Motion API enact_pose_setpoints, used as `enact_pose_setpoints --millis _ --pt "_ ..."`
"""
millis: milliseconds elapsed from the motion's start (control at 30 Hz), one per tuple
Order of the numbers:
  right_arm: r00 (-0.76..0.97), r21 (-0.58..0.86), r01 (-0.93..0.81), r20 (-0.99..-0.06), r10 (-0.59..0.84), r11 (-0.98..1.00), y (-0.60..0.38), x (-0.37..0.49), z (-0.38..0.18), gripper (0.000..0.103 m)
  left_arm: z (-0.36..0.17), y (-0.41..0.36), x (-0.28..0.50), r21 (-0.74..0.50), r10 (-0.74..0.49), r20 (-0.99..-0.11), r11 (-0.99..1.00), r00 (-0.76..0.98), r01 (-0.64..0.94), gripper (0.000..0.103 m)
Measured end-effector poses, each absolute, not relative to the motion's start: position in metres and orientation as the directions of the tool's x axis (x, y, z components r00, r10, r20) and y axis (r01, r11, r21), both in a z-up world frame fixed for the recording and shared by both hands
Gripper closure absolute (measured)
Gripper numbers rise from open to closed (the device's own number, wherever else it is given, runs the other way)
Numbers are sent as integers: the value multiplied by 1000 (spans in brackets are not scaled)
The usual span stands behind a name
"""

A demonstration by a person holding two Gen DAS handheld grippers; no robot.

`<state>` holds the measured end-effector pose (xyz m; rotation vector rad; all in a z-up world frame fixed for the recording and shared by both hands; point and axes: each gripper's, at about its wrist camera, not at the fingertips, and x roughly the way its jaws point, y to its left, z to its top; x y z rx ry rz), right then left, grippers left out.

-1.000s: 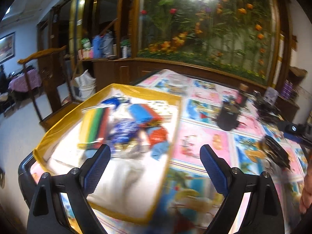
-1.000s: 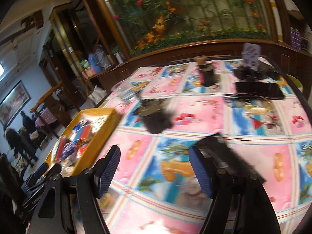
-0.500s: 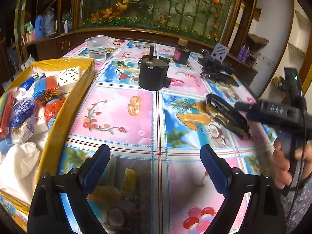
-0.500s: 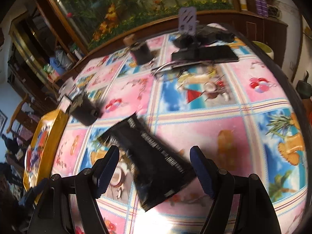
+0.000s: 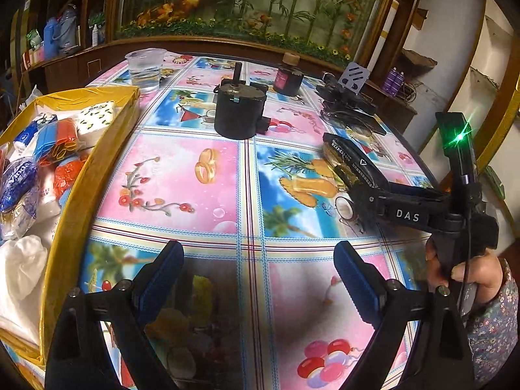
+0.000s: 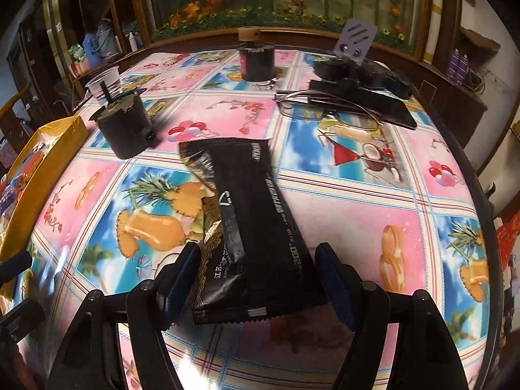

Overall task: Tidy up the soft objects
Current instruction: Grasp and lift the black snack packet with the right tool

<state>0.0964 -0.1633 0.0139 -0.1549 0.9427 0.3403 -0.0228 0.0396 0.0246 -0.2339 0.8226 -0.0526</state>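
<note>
As right gripper (image 6: 256, 279) closes, black packet (image 6: 247, 214) between jaws.

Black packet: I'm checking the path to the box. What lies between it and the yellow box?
Only bare patterned tablecloth lies between the black packet and the yellow box, as the left wrist view shows.

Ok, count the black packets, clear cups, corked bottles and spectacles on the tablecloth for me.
Black packet: 1
Clear cup: 1
Corked bottle: 1
Spectacles: 1
Total: 4
</note>
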Motion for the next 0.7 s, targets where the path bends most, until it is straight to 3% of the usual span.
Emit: enact_pose_setpoints --millis 200,333,567,700 --pt "568 6 -403 -782 255 915 -156 85 23 51 24 39 -23 -242 -151 -724 969 673 -43 10" --pt "567 24 -463 -761 317 886 -147 73 30 52 25 45 -15 -295 -196 -723 955 662 -39 10" --pt "537 18 -605 -729 425 796 -120 42 35 51 31 60 7 -497 -366 -656 868 660 -13 10" --pt "517 20 -669 -706 484 743 -110 26 40 51 37 62 15 -528 -382 -625 849 681 -8 10"
